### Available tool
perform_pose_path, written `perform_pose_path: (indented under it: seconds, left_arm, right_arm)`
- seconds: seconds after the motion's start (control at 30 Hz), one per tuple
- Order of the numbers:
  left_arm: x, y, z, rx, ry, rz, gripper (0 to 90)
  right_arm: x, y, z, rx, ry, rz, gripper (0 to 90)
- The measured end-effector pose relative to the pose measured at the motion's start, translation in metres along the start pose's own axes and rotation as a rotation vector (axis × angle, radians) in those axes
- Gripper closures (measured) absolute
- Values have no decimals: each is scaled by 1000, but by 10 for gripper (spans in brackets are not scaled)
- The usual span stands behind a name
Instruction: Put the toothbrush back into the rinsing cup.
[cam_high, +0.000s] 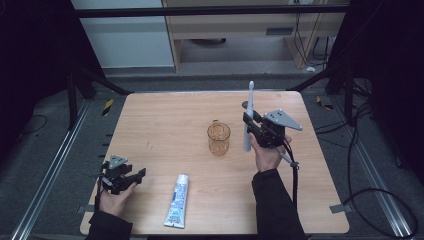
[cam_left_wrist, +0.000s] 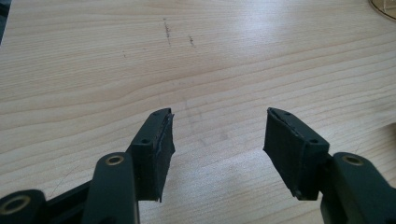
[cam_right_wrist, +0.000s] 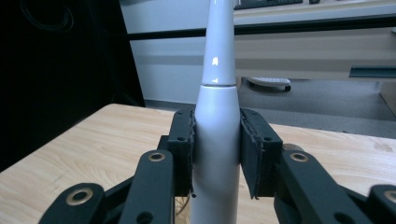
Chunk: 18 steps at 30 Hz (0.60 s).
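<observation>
A person at a wooden table (cam_high: 165, 125) holds a white electric toothbrush (cam_high: 248, 117) upright in the right gripper (cam_high: 248, 126), its jaws pinching the handle on both sides, just right of an amber glass cup (cam_high: 219, 138) standing mid-table. The left gripper (cam_high: 139, 176) rests low near the table's front left corner, jaws spread with bare wood between them. A toothpaste tube (cam_high: 177, 201) lies flat near the front edge, between the two forearms.

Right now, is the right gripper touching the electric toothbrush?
Touching. In the right gripper view, the right gripper presses both pads against the white electric toothbrush body, with no gap on either side.
</observation>
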<state>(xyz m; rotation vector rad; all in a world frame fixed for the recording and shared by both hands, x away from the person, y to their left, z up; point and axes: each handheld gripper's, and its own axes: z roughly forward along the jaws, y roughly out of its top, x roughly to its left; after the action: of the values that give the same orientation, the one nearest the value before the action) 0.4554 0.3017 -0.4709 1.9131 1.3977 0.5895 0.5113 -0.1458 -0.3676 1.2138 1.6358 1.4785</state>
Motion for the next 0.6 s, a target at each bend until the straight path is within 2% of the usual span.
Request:
perform_pose_path:
  seconds: [0.6]
  left_arm:
    - [0,0,-1,-6,0,-2,412]
  right_arm:
    - [17,17,29,-122,-9,-5,675]
